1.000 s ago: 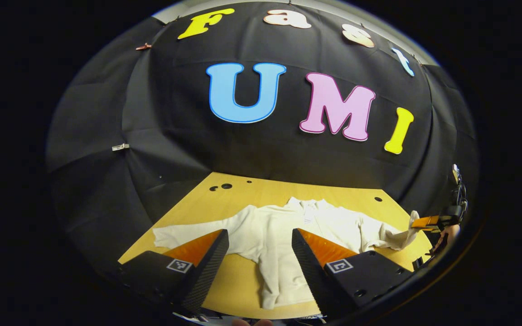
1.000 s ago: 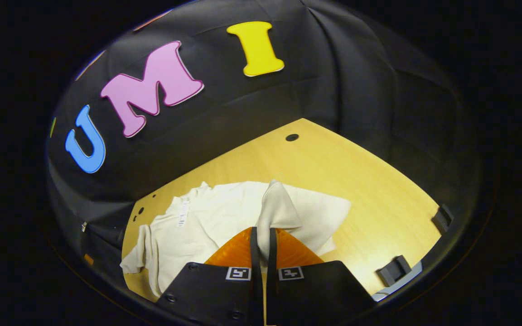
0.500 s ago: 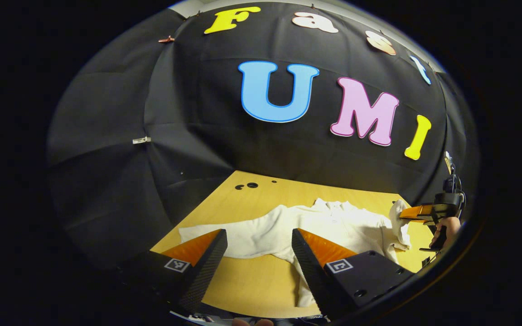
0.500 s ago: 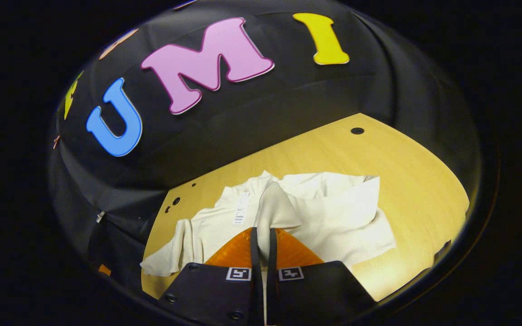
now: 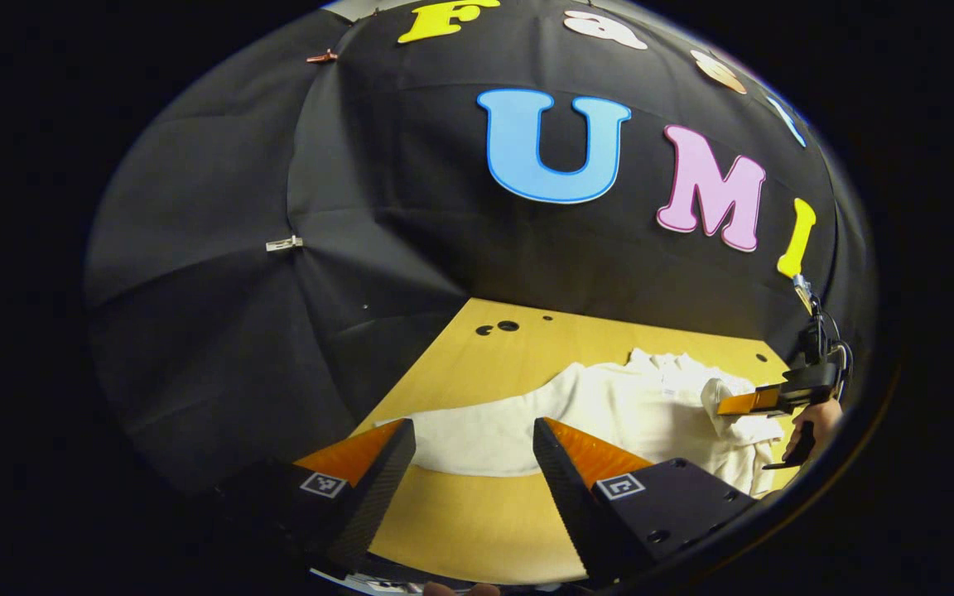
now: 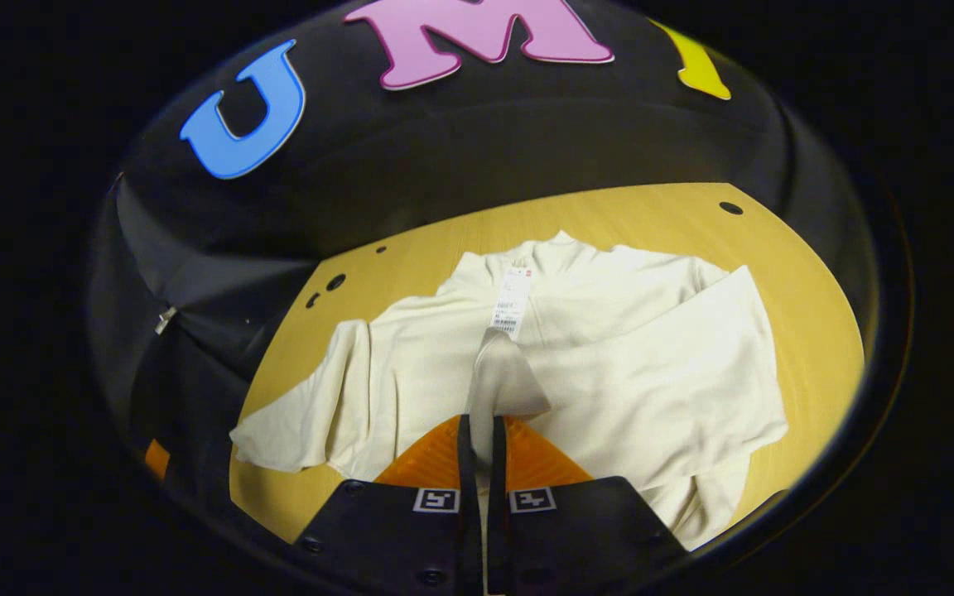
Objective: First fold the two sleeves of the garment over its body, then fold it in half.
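1. While black cloth walls close off the booth behind it, one wooden table [image 6: 800, 273] with a smooth, pale yellow top takes up the lower half of both views; small round holes dot its far edge.
2. One cream-white garment [image 6: 609, 364] lies spread on the table, soft and lightly creased, collar toward the far wall.
3. Two long sleeves belong to it. One sleeve [image 5: 477, 430] stretches flat across the wood, seen in the left gripper view just beyond the left gripper's fingers. The other sleeve [image 6: 676, 372] is drawn over the garment's body as a broad, slanting band.
4. Two grippers are present. The left gripper [image 5: 474, 463] is held above the near table edge, its two wedge-shaped fingers spread wide with nothing between them. The right gripper [image 6: 482, 439] has its fingers pressed close together, pinching the cuff end of the folded-over sleeve, which stands up from between them in a small peak. In the left gripper view the right gripper [image 5: 734, 404] appears far off at the right rim, above the garment, with a hand [image 5: 812, 418] holding it.
5. One narrow paper tag [image 6: 510, 302] lies just below the collar, a pale rectangle with printing.
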Demonstrator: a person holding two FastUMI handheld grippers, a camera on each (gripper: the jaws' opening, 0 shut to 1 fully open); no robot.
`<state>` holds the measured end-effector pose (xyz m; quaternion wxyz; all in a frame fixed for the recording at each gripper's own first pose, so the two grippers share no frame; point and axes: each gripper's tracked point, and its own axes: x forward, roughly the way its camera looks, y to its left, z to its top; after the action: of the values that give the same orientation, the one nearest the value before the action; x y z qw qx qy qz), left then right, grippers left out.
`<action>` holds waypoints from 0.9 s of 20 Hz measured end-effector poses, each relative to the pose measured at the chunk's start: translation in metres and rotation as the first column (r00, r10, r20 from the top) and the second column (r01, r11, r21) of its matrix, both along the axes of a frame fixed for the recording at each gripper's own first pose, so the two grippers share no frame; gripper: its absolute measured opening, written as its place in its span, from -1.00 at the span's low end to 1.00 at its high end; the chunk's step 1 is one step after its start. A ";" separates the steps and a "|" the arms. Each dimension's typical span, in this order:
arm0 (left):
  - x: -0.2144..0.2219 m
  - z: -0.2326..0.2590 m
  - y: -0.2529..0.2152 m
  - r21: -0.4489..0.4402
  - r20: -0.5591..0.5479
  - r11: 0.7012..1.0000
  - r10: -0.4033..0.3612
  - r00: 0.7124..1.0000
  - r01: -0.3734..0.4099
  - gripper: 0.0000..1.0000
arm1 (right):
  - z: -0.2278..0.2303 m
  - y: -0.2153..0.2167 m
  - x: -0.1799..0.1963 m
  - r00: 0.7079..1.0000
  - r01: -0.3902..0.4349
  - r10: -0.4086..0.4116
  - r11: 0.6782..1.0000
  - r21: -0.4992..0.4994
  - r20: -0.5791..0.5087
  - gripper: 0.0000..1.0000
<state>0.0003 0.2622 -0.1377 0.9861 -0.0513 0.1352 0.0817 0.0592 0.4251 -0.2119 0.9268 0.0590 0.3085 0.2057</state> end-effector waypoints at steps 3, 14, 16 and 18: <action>0.006 -0.012 0.015 -0.014 -0.021 1.000 0.009 1.000 -0.009 0.87 | -0.019 0.007 -0.001 0.999 0.008 -0.011 0.998 -0.056 -0.037 -0.86; 0.038 -0.060 0.050 -0.044 -0.127 0.998 0.048 0.991 -0.054 0.87 | -0.059 0.023 -0.012 0.981 -0.022 0.014 0.999 -0.041 -0.192 -0.57; 0.046 -0.075 0.059 -0.049 -0.179 0.995 0.074 0.981 -0.084 0.87 | -0.060 0.029 -0.019 0.976 -0.023 0.019 1.000 -0.015 -0.216 -0.06; 0.052 -0.088 0.066 -0.064 -0.225 0.991 0.098 0.969 -0.116 0.88 | -0.055 0.030 -0.022 0.980 -0.025 0.022 1.000 -0.014 -0.197 0.55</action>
<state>0.0526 0.3287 -0.2261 0.9564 -0.0870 0.2440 0.1347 0.0370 0.4547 -0.2672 0.8897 0.0679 0.4011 0.2071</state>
